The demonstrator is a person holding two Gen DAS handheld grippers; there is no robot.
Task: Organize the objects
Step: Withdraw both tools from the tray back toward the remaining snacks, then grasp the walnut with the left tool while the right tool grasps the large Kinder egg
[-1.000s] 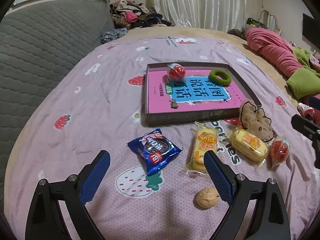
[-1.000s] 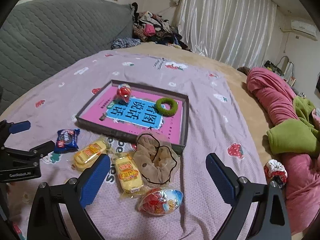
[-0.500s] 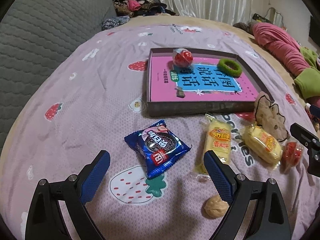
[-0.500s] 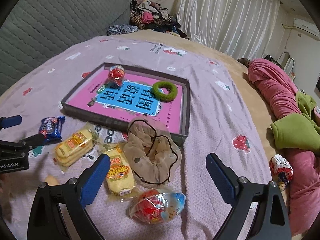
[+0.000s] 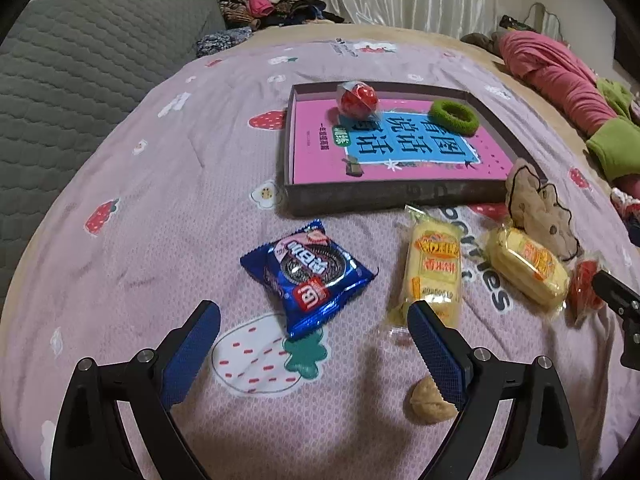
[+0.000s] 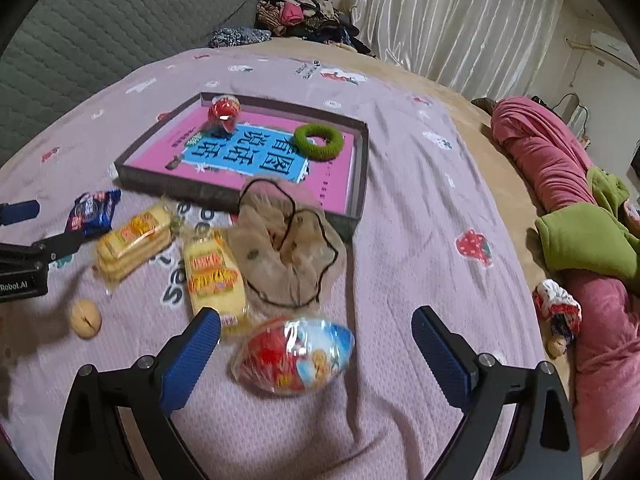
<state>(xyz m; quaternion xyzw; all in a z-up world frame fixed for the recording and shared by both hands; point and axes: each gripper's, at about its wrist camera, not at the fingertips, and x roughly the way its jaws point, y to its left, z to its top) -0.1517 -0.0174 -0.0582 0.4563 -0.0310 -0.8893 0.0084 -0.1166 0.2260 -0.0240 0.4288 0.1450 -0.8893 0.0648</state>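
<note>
On the bed [image 5: 168, 184], under its pink strawberry-print cover, the left hand-held gripper [image 5: 314, 334] hangs with its blue pads spread wide and nothing between them, and the blue cookie packet [image 5: 306, 276] lies flat just ahead of that gap. Just right of it sits a yellow cake packet [image 5: 434, 270], then a second yellow cake packet [image 5: 528, 266], lying at an angle. A walnut [image 5: 430, 402] rests low down, partly behind the right-hand pad. Further back, the shallow dark box [image 5: 384, 196] holds a pink book with a blue title panel, and on it a red wrapped toy egg [image 5: 358, 98] and a green hair ring [image 5: 454, 116]. Over to the right wrist view: the right hand-held gripper [image 6: 316, 344] is also wide open and carrying nothing, and a wrapped red-and-blue toy egg [image 6: 296, 356] lies on the cover right between its pads. Beyond that, a beige spotted scrunchie [image 6: 290, 248] slumps against the box's near corner, touching the second cake packet. Away at the far right edge, pink and green bedding [image 6: 576, 216] is heaped up.
</note>
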